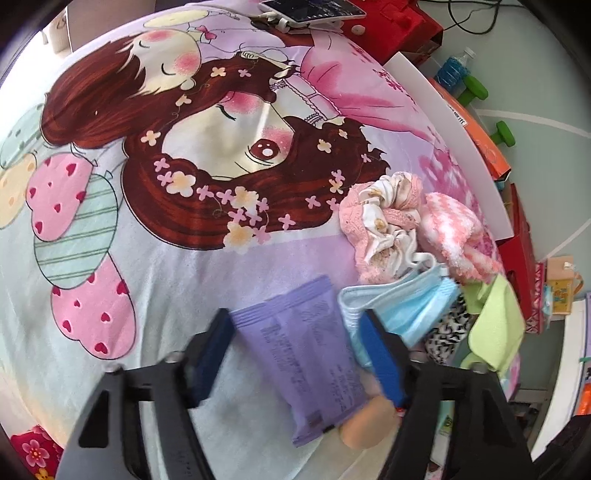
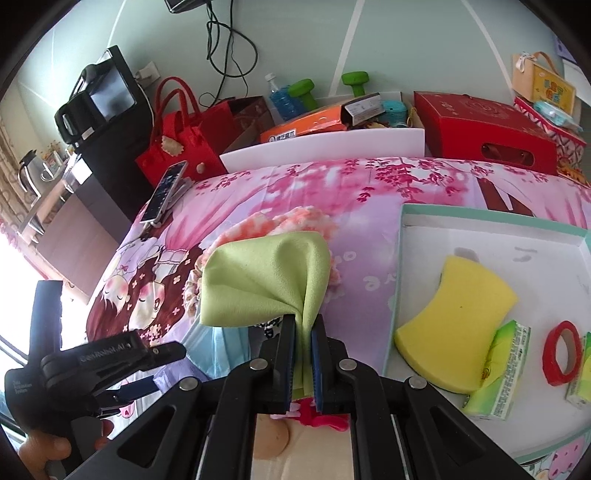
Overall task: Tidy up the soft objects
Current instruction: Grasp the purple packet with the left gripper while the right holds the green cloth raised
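Right now the right gripper (image 2: 303, 345) has its fingers clamped on a bunched corner of a light green cloth (image 2: 266, 280), which hangs lifted above the cartoon-print bedsheet (image 2: 369, 254). Behind the cloth, a fluffy pink-and-white sock (image 2: 303, 219) shows on the bed. To the right lies a shallow white tray with a teal rim (image 2: 400, 258), holding a yellow sponge (image 2: 458, 325), green tissue packs (image 2: 498, 373) and a red tape roll (image 2: 563, 352).

Meanwhile, the left gripper (image 1: 295, 328) points down at the bed with its blue-padded fingers apart, one on each side of a purple wipes packet (image 1: 306, 350) lying flat on the sheet; whether the pads touch it cannot be told. Just beside the packet on the right sits a heap of soft things: a blue face mask (image 1: 406, 306), a pink knitted cloth (image 1: 360, 221), a cream floral scrunchie (image 1: 391, 221), and a black-and-white patterned fabric (image 1: 447, 332). At the far edge of the bed rests a phone (image 1: 314, 11).
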Demonstrator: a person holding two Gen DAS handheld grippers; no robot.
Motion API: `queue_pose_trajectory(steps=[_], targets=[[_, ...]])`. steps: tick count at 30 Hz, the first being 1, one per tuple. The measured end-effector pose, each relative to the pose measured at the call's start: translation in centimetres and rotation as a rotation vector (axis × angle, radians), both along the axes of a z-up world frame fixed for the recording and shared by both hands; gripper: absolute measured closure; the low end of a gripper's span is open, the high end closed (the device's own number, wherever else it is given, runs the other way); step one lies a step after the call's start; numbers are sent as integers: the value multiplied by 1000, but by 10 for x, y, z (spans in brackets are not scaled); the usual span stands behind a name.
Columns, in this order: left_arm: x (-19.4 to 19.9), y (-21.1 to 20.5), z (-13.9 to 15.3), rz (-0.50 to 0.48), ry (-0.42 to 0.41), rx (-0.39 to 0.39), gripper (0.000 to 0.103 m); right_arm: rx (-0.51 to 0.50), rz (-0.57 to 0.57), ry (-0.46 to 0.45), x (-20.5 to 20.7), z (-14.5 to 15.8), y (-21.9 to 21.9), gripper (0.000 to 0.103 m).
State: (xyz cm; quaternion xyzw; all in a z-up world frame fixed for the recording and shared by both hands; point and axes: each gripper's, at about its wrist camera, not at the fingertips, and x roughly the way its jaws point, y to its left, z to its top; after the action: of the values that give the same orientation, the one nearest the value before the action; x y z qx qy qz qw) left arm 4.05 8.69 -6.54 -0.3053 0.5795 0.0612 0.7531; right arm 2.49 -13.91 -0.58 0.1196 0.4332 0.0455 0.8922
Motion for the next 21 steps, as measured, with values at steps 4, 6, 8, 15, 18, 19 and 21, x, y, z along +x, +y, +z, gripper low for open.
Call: queue_pose_trajectory(steps=[4,6,8,15,18,19,21], targets=[[2,-3,-1,1,4,39,58,2,-5,-1,-1,0,-2,95],[3,-2,-1,5,-4,38,67,2,-7,3,-1,0,-2,95],[2,0,-1,9,-12,18,79,3,-10,6,-1,-1,-2,95],[2,1,-2,4,-23,-46,90,5,-16,8,-1,-1,-4,95],[-1,4,-3,15,-19,-74,91,4,-17,10,-1,-2,-4,95],[-2,5,-4,15,-18,-79,90,3,-17,11,-1,-2,-5,95],[-4,7,-4,24,-15,-100,90,3,-18,11,-2,-1,-5,95]])
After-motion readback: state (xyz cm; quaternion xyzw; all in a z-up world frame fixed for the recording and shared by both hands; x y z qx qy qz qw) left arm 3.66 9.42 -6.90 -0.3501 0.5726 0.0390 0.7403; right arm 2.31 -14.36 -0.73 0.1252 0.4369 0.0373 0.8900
